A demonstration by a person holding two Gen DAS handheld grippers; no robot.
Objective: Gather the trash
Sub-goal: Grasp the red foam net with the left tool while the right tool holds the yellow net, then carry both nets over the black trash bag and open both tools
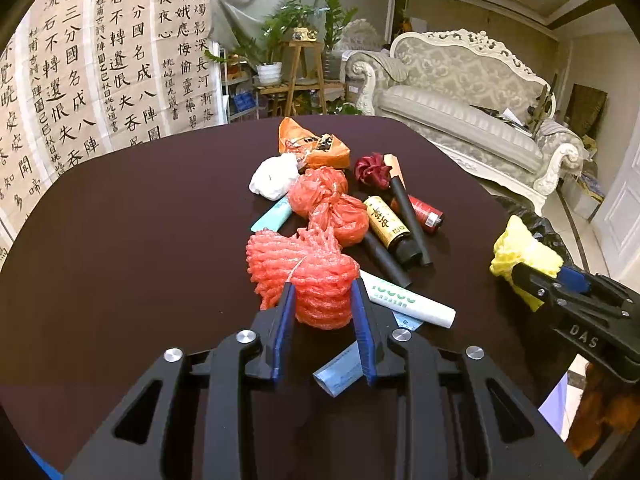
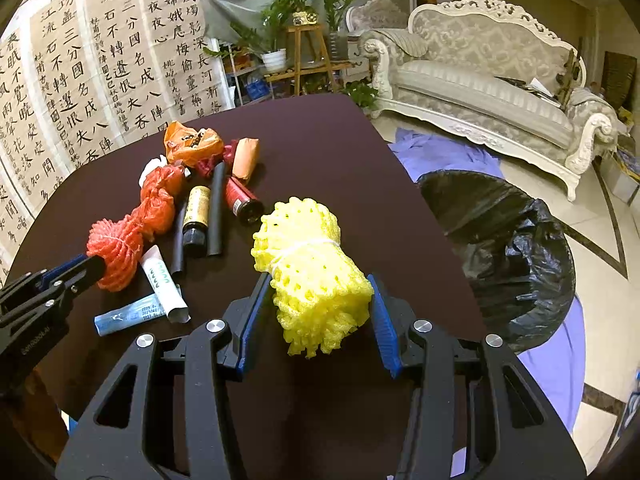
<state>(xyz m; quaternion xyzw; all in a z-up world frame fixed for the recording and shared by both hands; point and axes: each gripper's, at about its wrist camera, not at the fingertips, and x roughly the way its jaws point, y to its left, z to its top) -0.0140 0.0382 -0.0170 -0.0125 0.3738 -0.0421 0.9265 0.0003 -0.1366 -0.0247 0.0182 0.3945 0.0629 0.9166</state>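
The left gripper [image 1: 324, 292] had its blue pads pressed against both sides of a red foam net bundle [image 1: 304, 272] that lay on the dark table [image 1: 140, 240], at the near end of a heap of trash. The right gripper [image 2: 320, 300] held a yellow foam net bundle [image 2: 312, 276] between its pads, above the table's edge. From the left wrist camera that yellow bundle appeared only at the far right of the picture, partly covered by the black fingers that clamped it, while the heap lay spread out plainly: a white crumpled bag [image 1: 274, 178], an orange plastic bag [image 1: 316, 146], a red mesh bag [image 1: 328, 208] tied in the middle, a dark bottle with a gold label [image 1: 390, 226], two black tubes, a red cylinder [image 1: 426, 210], a white tube with green print [image 1: 408, 298] and a pale blue wrapper [image 1: 342, 368] just under the pads. The right wrist camera showed what the left barely caught: a black trash bag [image 2: 508, 248] standing open on the floor beside the table's right edge, over a purple cloth [image 2: 444, 152], with the yellow bundle near it but not above it. That same view also showed the left gripper from the side, its fingers closed on the red bundle's end. Both views took in the calligraphy sheets [image 1: 100, 60] and a pale sofa [image 1: 472, 92] behind.
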